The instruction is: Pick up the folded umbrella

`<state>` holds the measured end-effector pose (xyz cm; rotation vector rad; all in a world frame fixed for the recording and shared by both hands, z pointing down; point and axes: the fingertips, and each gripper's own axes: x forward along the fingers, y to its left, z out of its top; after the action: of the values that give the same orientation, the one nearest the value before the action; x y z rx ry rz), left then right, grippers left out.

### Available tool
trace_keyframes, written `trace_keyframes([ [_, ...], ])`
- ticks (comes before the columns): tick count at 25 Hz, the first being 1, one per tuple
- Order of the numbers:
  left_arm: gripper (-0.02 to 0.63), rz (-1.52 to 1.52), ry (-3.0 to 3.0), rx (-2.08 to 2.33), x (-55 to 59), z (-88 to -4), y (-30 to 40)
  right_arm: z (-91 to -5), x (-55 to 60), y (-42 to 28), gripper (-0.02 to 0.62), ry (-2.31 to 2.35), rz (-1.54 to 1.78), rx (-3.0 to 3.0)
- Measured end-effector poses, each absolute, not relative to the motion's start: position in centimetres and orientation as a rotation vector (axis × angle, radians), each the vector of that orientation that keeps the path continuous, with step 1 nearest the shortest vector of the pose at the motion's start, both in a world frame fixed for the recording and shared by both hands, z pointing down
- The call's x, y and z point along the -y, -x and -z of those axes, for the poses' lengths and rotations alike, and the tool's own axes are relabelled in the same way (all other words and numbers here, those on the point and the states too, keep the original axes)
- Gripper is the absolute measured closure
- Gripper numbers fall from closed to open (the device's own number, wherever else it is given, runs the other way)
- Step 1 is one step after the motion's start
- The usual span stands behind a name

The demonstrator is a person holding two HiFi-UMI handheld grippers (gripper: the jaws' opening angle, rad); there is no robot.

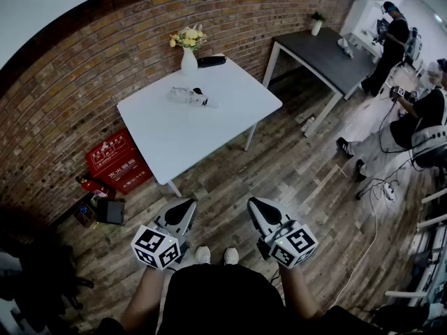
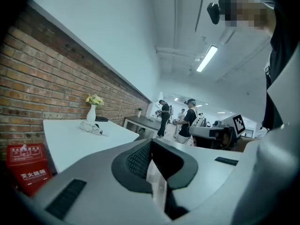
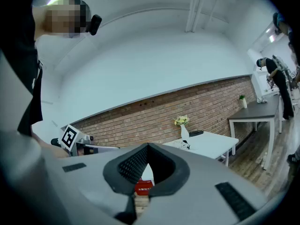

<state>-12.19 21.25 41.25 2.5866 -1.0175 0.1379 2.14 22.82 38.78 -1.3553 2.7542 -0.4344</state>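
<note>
The folded umbrella (image 1: 188,95), pale with a black handle, lies on the white table (image 1: 209,128) near its far side. It also shows as a small bundle in the left gripper view (image 2: 92,127) and in the right gripper view (image 3: 183,145). My left gripper (image 1: 185,205) and right gripper (image 1: 257,205) are held side by side close to the body, above the wooden floor and well short of the table. The left gripper (image 2: 151,146) has its jaws shut with nothing between them. On the right gripper (image 3: 147,148) the jaws also stand shut and empty.
A white vase of yellow flowers (image 1: 188,51) and a black object (image 1: 211,60) stand at the table's far edge by the brick wall. Red boxes (image 1: 115,160) sit on the floor at the left. A dark table (image 1: 325,51), people (image 1: 391,44) and cables (image 1: 380,187) are at the right.
</note>
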Motion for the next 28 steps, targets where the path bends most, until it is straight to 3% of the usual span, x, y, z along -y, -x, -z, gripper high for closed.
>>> trace_keyframes([
  [28, 0.591, -0.186, -2.646, 0.977, -19.9, -42.2, 17.3, -40.1, -22.9, 2.7, 0.572, 1.455, 0.442, -2.748],
])
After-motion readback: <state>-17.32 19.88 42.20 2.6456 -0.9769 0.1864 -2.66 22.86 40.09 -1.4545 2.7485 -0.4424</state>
